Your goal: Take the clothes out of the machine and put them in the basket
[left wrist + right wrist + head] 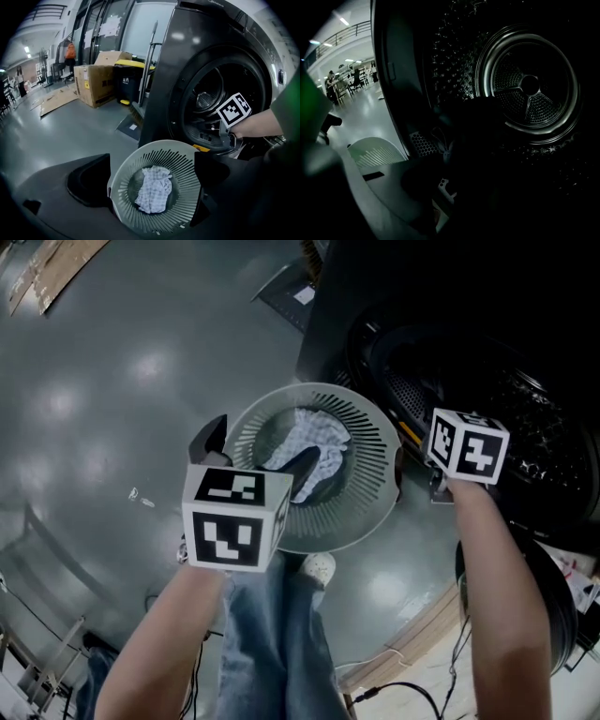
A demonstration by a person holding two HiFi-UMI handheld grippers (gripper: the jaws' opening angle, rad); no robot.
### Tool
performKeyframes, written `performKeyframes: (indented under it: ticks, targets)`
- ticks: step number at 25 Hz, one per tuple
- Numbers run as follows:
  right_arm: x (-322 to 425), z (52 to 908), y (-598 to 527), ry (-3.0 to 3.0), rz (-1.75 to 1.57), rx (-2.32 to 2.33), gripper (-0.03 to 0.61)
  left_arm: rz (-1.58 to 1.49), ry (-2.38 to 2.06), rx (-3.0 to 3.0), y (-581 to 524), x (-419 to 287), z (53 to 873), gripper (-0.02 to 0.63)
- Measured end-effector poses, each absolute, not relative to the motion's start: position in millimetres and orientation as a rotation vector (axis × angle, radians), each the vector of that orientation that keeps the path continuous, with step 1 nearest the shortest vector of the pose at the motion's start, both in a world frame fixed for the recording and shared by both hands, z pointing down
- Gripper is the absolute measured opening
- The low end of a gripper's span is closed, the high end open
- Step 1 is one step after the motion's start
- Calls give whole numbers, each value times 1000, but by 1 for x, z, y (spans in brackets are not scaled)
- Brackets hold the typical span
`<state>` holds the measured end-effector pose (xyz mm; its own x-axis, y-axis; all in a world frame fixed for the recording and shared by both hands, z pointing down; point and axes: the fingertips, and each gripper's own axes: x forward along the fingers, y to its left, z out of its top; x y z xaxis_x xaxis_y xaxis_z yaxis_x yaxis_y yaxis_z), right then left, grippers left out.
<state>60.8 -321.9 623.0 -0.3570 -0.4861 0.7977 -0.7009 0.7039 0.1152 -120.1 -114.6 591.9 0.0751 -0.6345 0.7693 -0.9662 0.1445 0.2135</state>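
A round grey slatted basket [375,432] stands on the floor in front of the dark front-loading machine [220,84]. A white checked cloth [314,442] lies crumpled in its bottom. My left gripper [258,454] hangs over the basket's near side, open, with nothing between its fingers; in the left gripper view the cloth [153,190] lies below them. My right gripper [459,180] reaches into the machine's door opening, its marker cube [467,446] at the rim. The perforated drum [529,84] lies ahead. A dark mass fills the space at the jaws, too dark to read.
Cardboard boxes [96,82] and a black bin with a yellow lid [126,77] stand left of the machine, with a long-handled broom [149,61] against it. My jeans and a white shoe [319,568] are just behind the basket. Cables [403,690] lie at the lower right.
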Motion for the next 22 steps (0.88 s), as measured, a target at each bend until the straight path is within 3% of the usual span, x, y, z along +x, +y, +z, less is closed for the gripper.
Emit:
performKeyframes:
  ticks: [5,22]
  targets:
    - [50,603,-297,-2104,308,866,44,544,-1648,1580,-115,-125,581,563]
    - [4,592,-197,-2254,767,769,44,499,-1693,1533,-90,-143,571,563]
